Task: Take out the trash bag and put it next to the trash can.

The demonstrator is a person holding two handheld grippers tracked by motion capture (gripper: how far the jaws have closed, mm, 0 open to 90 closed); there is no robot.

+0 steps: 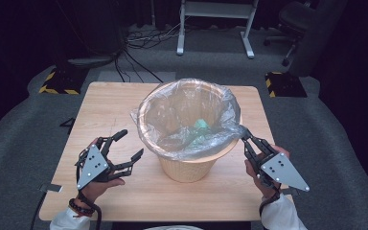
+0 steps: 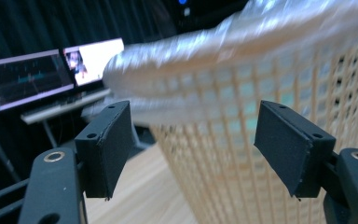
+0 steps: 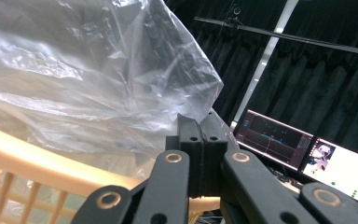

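Observation:
A beige lattice wastebasket (image 1: 189,165) stands in the middle of the wooden table (image 1: 110,100), lined with a clear plastic bag (image 1: 172,110). Something pale green (image 1: 202,124) lies inside the bag. My left gripper (image 1: 132,143) hovers open just left of the basket, with nothing between its pads. In the left gripper view, the gripper (image 2: 193,147) faces the basket wall (image 2: 242,154) below the bag's folded rim (image 2: 214,51). My right gripper (image 1: 245,135) is shut on the bag's edge at the basket's right rim. In the right gripper view, the film (image 3: 98,79) rises from the shut gripper (image 3: 200,135) above the basket rim (image 3: 37,163).
Bare table surface lies in front of and behind the basket. Beyond the table, on the grey floor, are a white desk frame (image 1: 215,24), an office chair (image 1: 294,19), cables and yellow-black striped blocks (image 1: 57,81). Lit monitors (image 3: 279,140) stand off to the side.

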